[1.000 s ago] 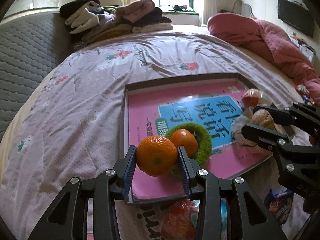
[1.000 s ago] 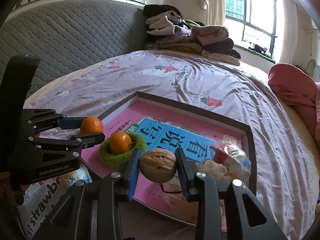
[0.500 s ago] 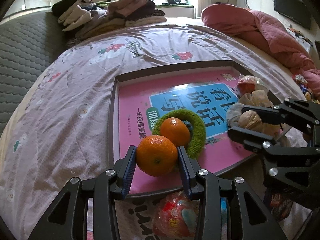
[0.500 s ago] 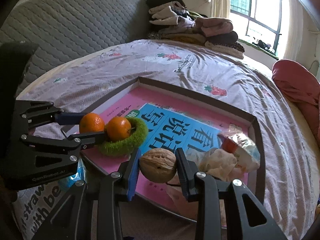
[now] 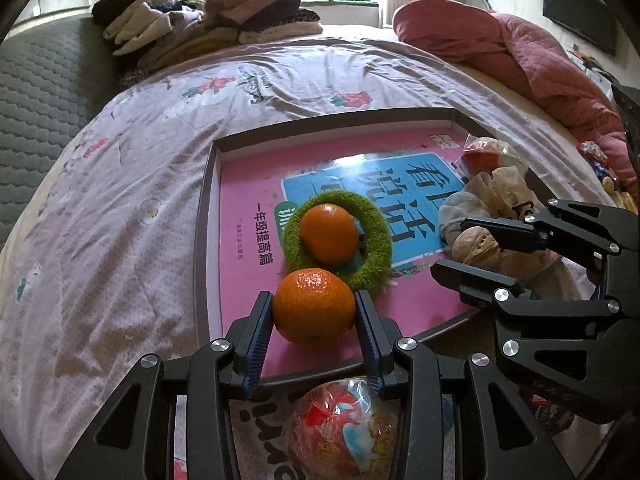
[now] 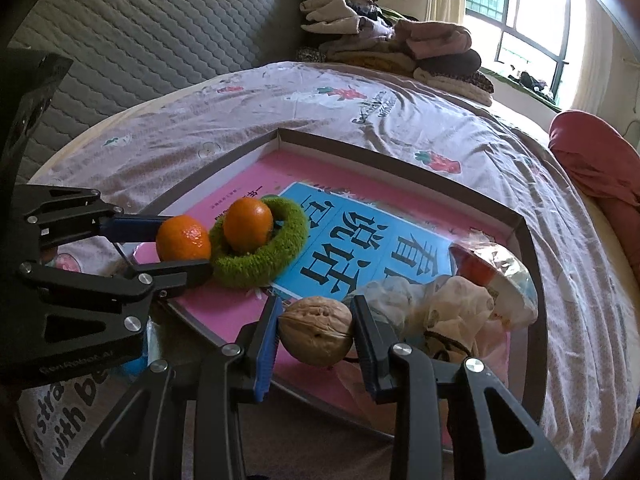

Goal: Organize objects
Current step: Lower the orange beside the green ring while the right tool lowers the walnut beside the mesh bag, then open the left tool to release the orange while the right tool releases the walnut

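Note:
My left gripper (image 5: 315,307) is shut on an orange (image 5: 314,305) and holds it over the near edge of a shallow tray (image 5: 204,216) lined with a pink and blue book cover. A second orange (image 5: 329,233) lies inside a green fuzzy ring (image 5: 378,236) just beyond it. My right gripper (image 6: 315,332) is shut on a walnut (image 6: 316,336) over the tray's near edge (image 6: 536,304), beside crumpled plastic bags (image 6: 452,304). The left gripper also shows in the right wrist view (image 6: 182,246), and the right gripper in the left wrist view (image 5: 476,246).
The tray rests on a bed with a floral sheet (image 5: 120,184). Folded clothes (image 5: 208,28) are piled at the back and a pink quilt (image 5: 520,52) lies at the right. A wrapped red snack (image 5: 344,424) lies under my left gripper. A strawberry-print bag (image 6: 60,420) lies at the left.
Both grippers moved forward over the tray's near edge, each keeping its load. The held orange now sits close against the green ring.

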